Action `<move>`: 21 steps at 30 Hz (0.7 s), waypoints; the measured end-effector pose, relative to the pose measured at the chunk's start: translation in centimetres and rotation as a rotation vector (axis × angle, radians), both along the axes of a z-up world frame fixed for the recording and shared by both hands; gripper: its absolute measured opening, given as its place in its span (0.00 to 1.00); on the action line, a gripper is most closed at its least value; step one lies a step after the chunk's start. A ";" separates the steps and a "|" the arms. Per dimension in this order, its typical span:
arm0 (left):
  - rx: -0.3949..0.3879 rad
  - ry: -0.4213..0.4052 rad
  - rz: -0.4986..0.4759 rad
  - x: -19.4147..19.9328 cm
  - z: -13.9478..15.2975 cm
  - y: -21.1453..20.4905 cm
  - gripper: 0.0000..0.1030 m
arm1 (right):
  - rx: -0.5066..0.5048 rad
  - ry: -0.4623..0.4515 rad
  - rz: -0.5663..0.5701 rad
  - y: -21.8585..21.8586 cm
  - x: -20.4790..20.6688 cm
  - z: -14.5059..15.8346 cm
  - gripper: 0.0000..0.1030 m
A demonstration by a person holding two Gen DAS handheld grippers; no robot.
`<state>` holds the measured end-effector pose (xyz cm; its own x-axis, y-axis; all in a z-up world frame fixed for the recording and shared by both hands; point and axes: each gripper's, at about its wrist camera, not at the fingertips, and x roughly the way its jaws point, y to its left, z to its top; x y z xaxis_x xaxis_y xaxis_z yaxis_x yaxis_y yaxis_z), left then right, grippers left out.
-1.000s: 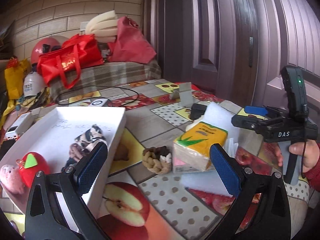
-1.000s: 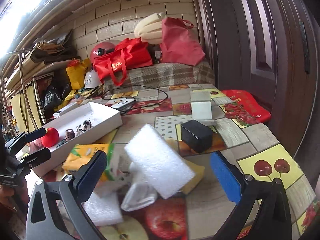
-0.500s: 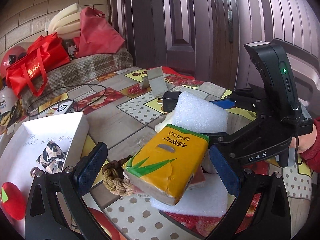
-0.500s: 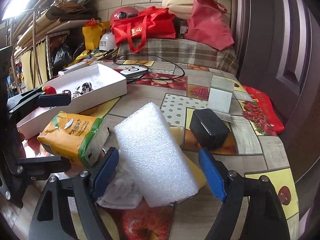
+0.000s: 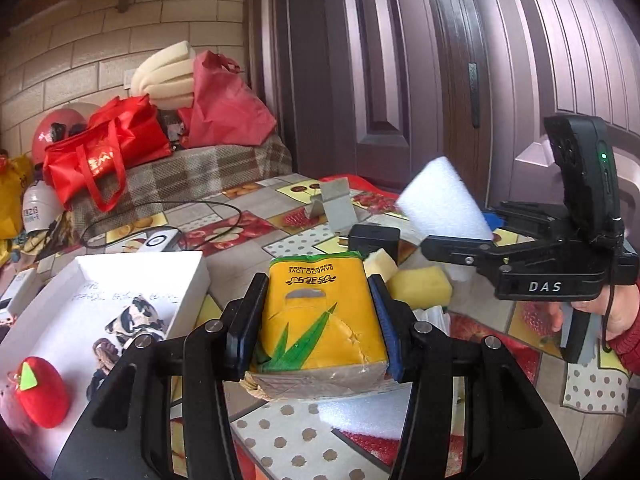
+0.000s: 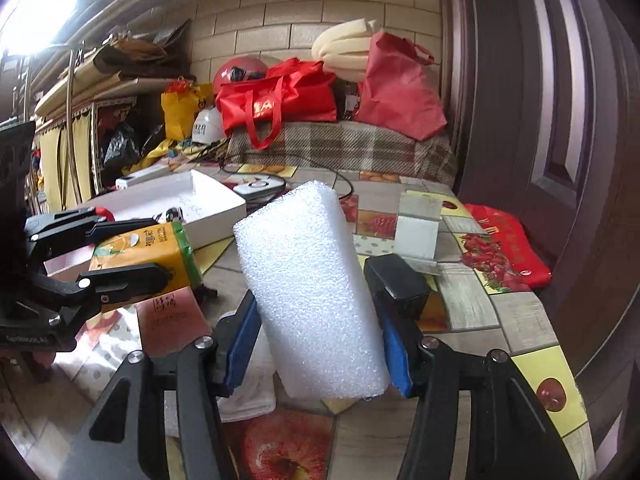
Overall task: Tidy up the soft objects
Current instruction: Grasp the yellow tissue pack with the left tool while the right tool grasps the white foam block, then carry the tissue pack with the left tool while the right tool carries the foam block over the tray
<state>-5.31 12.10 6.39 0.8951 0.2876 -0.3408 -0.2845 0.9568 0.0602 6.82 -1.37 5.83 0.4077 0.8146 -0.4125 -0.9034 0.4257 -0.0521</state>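
Gripping a yellow tissue pack (image 5: pixel 320 320), the left gripper (image 5: pixel 318 326) has just closed its jaws, pads pressed on both sides. The right gripper (image 6: pixel 316 344), jaws also just closed, clamps a white foam block (image 6: pixel 308 280) that juts forward between them. Left of the tissue pack's jaws lies a white tray (image 5: pixel 184 264).

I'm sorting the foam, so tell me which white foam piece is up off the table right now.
The thick white foam block, clamped in the right tongs and lifted. The other white foam, a thin flat sheet, lies on the tablecloth.
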 end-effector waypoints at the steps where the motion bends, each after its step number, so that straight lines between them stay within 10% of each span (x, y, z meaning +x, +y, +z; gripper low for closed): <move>1: 0.005 -0.016 0.029 -0.5 0.1 0.0 0.48 | 0.029 0.012 -0.013 -0.6 0.1 0.1 0.55; 21: 0.016 -0.069 0.244 -5.3 0.0 1.4 0.48 | 0.098 0.006 0.072 0.9 -5.2 0.7 0.55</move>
<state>-10.58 13.48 6.37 0.8194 0.5028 -0.2753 -0.5108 0.8584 0.0474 1.59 -0.44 6.57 0.3443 0.8784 -0.3313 -0.9320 0.3623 -0.0080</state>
